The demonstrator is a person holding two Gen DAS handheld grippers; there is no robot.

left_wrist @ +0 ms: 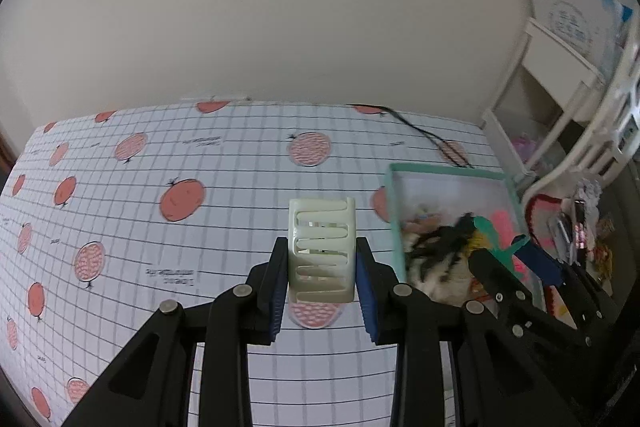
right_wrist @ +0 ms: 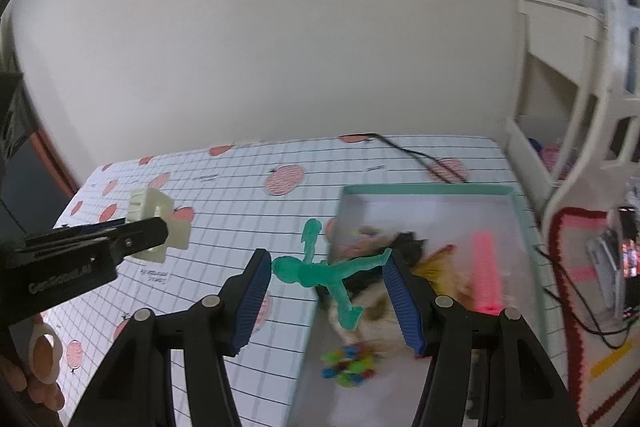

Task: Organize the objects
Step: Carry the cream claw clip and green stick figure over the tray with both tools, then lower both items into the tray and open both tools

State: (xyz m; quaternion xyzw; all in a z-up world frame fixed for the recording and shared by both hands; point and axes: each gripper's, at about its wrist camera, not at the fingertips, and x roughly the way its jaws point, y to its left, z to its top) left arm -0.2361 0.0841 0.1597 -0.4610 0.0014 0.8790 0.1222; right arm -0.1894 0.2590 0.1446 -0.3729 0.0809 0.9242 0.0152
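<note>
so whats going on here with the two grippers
A person is sorting small toys with a handheld gripper in each hand. The left gripper is shut on a cream clip above the table. The right gripper holds a green figure at the edge of the teal box of toys.

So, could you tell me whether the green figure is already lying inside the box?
No, the green figure is held between the fingers of the right tool, over the near-left wall of the box.

Black left tool (left_wrist: 322,267), blue ribbed pads (left_wrist: 366,291), silver rivets, right tool (right_wrist: 326,291) alike
</note>
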